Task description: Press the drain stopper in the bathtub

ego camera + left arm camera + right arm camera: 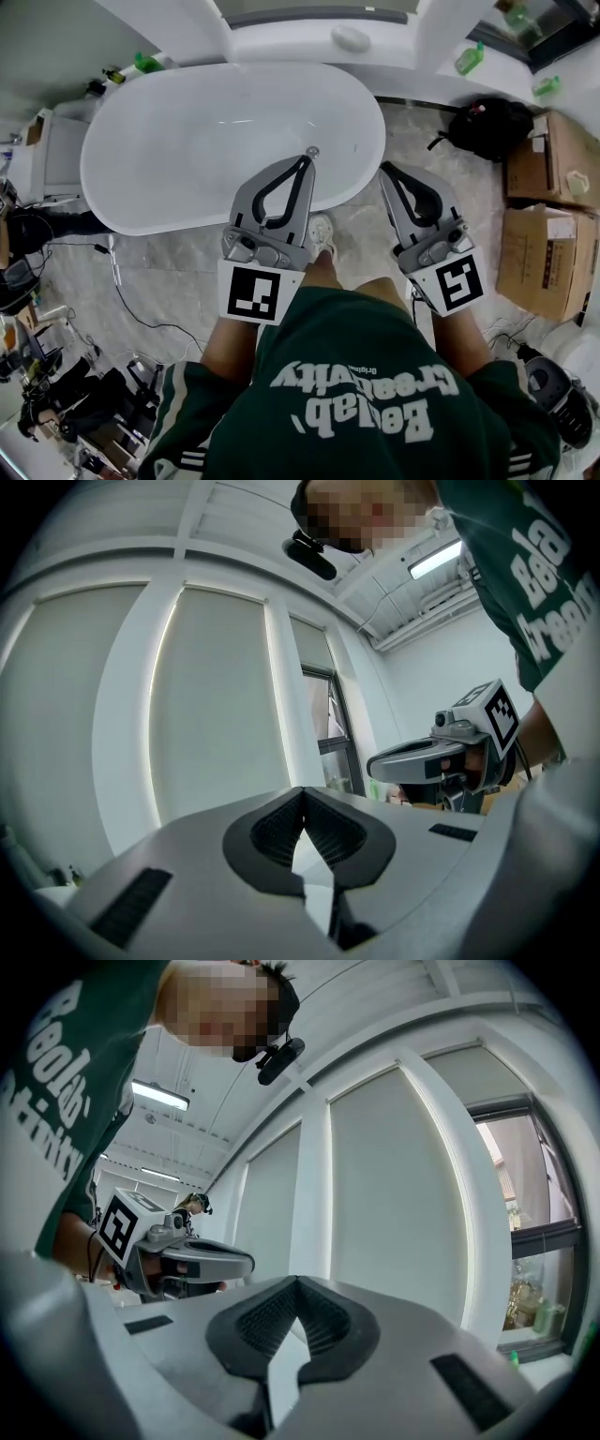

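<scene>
Closed left hand-held gripper (307,158), oval bathtub (141,178) lying left-right

Stopper (312,150) is too small to tell if it's up or down. Left gripper (305,160) covers part of the tub (150,178) near rim. Shoe (322,232) is half hidden behind it. Boxes (553,220) are cut off at the right edge.

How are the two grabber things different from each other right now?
In the head view, the left gripper has its tips over the white bathtub, while the right gripper has its tips over the stone floor beside the tub. The left gripper slants to the right and the right gripper slants to the left, so their tips lean toward each other. Both have the same shape, both have their jaws shut, and neither holds anything.
</scene>
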Demonstrator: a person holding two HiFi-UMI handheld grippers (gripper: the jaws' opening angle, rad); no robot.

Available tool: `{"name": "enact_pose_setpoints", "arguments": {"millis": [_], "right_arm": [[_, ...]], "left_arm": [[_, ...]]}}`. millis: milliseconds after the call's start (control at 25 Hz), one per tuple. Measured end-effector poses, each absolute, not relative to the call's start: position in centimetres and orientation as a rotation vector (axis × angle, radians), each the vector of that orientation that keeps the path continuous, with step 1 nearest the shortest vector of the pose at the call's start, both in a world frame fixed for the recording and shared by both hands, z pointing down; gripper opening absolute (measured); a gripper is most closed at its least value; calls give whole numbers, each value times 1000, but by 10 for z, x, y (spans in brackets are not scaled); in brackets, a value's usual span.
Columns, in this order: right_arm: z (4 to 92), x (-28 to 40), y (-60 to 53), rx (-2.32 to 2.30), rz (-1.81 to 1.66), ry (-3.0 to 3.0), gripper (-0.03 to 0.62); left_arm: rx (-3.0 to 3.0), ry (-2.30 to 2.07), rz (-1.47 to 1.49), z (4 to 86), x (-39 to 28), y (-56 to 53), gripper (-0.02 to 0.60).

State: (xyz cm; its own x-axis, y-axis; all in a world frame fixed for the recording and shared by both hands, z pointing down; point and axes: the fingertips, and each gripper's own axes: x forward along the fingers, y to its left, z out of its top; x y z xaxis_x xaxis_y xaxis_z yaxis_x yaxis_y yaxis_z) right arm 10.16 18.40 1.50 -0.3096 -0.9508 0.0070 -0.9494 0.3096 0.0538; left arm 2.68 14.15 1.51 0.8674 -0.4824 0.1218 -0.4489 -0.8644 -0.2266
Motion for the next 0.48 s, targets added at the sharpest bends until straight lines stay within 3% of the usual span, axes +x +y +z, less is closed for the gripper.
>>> {"name": "enact_pose_setpoints", "arguments": {"millis": [480], "right_arm": [[15, 93, 110, 1834, -33, -2448, 12]], "left_arm": [[-2871, 668, -235, 16, 22, 59, 8]]}}
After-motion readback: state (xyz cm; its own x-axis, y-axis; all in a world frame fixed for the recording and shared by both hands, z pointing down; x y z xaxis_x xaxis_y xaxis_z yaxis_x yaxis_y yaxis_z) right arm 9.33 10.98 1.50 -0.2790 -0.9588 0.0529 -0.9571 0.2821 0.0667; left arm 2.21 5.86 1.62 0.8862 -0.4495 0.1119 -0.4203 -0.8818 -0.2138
